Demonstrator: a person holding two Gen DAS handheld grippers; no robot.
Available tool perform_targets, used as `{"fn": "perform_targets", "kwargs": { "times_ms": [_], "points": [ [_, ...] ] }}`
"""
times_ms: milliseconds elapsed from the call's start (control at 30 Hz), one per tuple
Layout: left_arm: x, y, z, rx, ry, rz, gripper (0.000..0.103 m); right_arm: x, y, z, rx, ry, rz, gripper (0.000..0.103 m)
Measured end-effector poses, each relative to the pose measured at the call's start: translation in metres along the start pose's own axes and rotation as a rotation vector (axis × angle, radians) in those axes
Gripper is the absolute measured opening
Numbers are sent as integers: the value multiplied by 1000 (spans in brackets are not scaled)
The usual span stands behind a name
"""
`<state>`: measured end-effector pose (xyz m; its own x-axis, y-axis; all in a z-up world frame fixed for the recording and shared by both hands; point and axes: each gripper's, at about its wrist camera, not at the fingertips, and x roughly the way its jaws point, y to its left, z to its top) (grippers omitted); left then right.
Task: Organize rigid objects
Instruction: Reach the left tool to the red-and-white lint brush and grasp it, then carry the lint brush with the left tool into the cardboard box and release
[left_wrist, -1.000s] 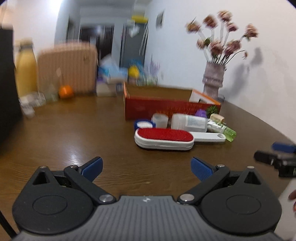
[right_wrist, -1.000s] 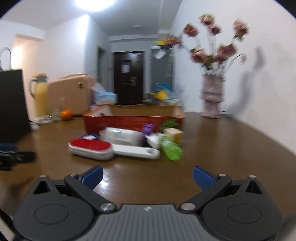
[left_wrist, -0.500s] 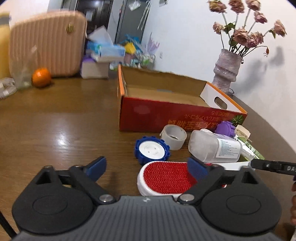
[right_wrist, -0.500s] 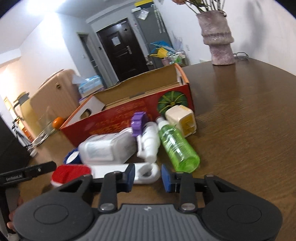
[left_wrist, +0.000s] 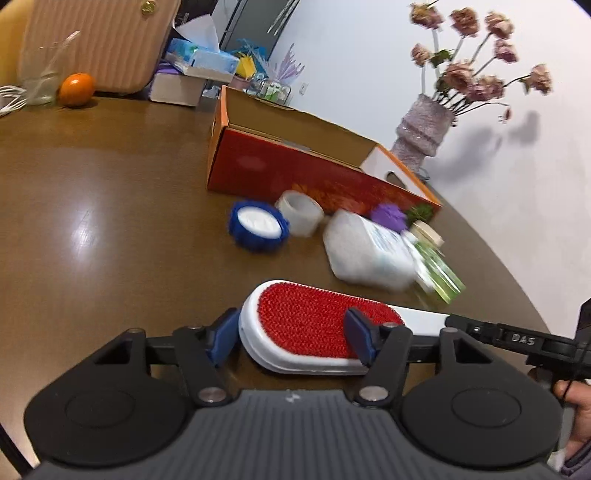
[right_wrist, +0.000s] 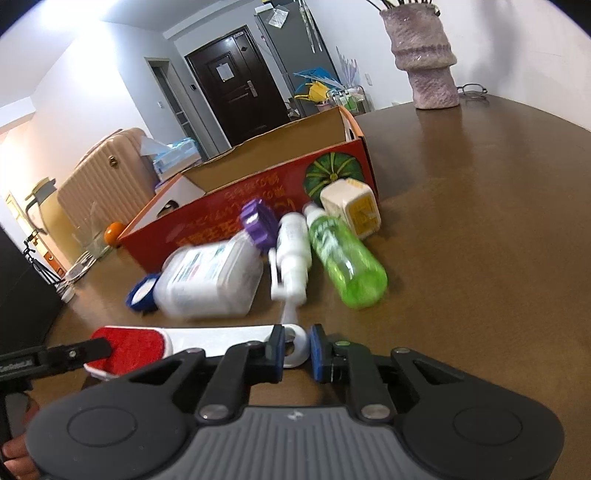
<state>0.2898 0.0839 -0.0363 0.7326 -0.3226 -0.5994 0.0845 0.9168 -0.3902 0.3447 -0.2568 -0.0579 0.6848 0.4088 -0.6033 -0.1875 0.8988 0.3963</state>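
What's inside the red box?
The box looks empty as far as it shows: only bare cardboard walls in both views. Its front wall hides the bottom, so something low could lie there unseen.

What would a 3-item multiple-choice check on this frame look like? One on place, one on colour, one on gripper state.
1. Where is the lint brush?
A. inside the box
B. on the table in front of the box
C. beside the vase

2. What colour is the brush's pad?
A. red
B. green
C. purple

3. What is the right gripper doing?
A. hanging open over the bottles
B. shut on the green bottle
C. shut on the brush's white handle end

Key: 1 B, it lies on the table nearer than the red box; 2 A, the bristle face is red; 3 C, its pads press on the looped end.
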Motion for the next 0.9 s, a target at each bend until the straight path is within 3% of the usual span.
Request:
{"fn": "perform_targets", "kwargs": {
  "times_ms": [200,533,700,900],
  "points": [
    [-51,-11,-46,-78,-41,-16,55,-54,4,-50,12,-48,-26,15],
    [-101,-44,-55,5,-167,-16,54,-118,19,-68,-6,-162,-22,15],
    [-100,-55,-28,39,-206,-29,54,-125,22,-48,-24,-210,-10,15],
    [-71,-62,48,69,-279,-3,54,-97,27,26,-52,-266,10,14]
  ]
}}
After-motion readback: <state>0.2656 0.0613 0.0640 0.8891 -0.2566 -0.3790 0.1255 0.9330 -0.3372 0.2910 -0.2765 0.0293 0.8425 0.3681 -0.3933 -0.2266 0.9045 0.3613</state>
